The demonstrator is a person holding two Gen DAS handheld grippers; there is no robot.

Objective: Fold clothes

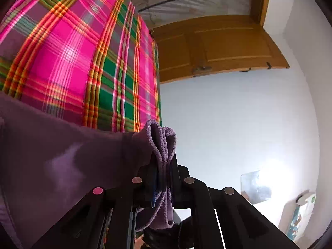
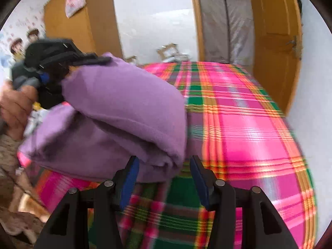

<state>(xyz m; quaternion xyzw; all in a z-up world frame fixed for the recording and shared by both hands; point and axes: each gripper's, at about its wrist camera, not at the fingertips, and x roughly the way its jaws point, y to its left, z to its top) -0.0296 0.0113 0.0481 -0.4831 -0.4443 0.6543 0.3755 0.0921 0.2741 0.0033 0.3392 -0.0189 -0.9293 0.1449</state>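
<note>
Black fingers (image 1: 164, 178) at lower centre of the left view, pinched tight on a bunched purple edge; grip set on several gathered layers, likely so the fold would not slip apart. Left gripper (image 2: 62, 59) also seen at upper left of the right view, raised above the bed (image 2: 249, 124), with a hand (image 2: 14, 103) behind it.

Purple cloth (image 2: 116, 112) draped from that grip down across the left half of the right view, doubled over on itself, lower roll resting on the plaid bed cover just ahead of the right gripper (image 2: 164, 166). Lifted at one end, probably to carry one edge over the other.

Right fingers (image 2: 129, 178) spread wide, holding nothing, thick folded edge lying between and just beyond them; placed so, perhaps, to take or to have let go that edge. Cannot tell which. Fits a fold under way as well as a finished bundle being lifted. Right view blurred.
</note>
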